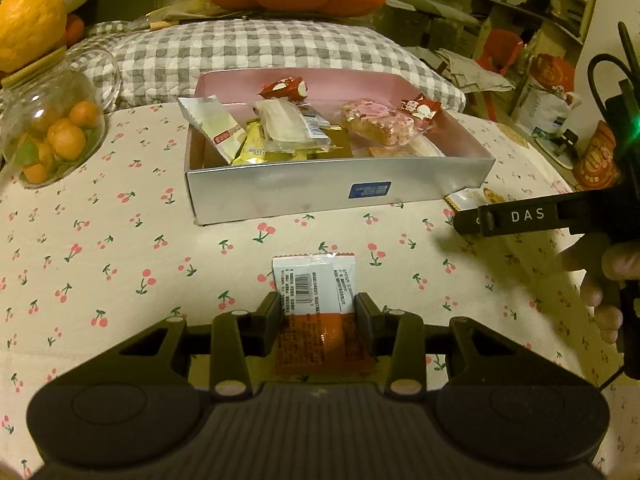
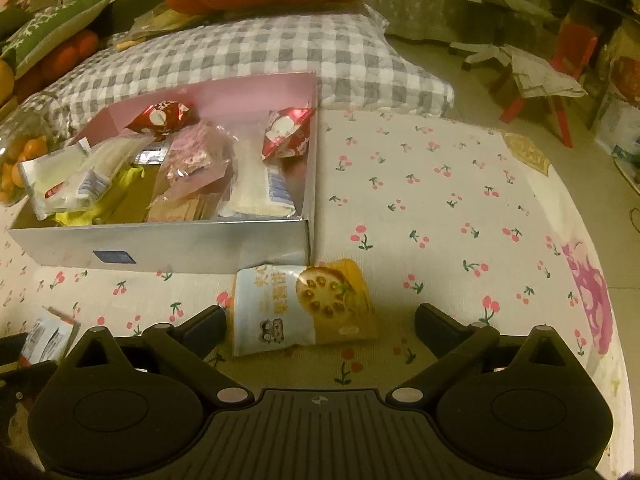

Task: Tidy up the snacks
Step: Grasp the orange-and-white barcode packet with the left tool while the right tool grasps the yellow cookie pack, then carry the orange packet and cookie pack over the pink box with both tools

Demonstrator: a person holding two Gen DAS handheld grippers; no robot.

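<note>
Snacks in crinkly wrappers fill the shallow silver cardboard box with a pink inside (image 1: 336,194), which sits on the cherry-print tablecloth (image 1: 120,248) with its far wall against a grey-and-white checked cushion (image 1: 256,52). In the box lie two red foil candies (image 2: 286,132), clear-wrapped white bars, a pink-flecked nougat slab (image 1: 376,120) and yellow packets, some leaning over the rim. A small blue label on the box's near wall is too blurred to read.

The left gripper (image 1: 316,310) has its tongs clamped on a white-and-orange flat sachet (image 1: 314,284), barcode side up, its print too small to read; bare cloth lies between it and the box. The right gripper (image 2: 320,322) has its tongs spread wide on either side of a white-and-yellow snack packet with a lotus-root picture (image 2: 304,308), whose top edge sits just beside the box's near right corner; the left finger touches or nearly touches the packet, and I cannot tell which. Its yellow Chinese characters are not legible. In the left view, that gripper's finger reads "DAS".

Right of the box the cloth is open out to the table's curved edge. At the left stands a round glass jar of small oranges (image 1: 52,128), near the box.
</note>
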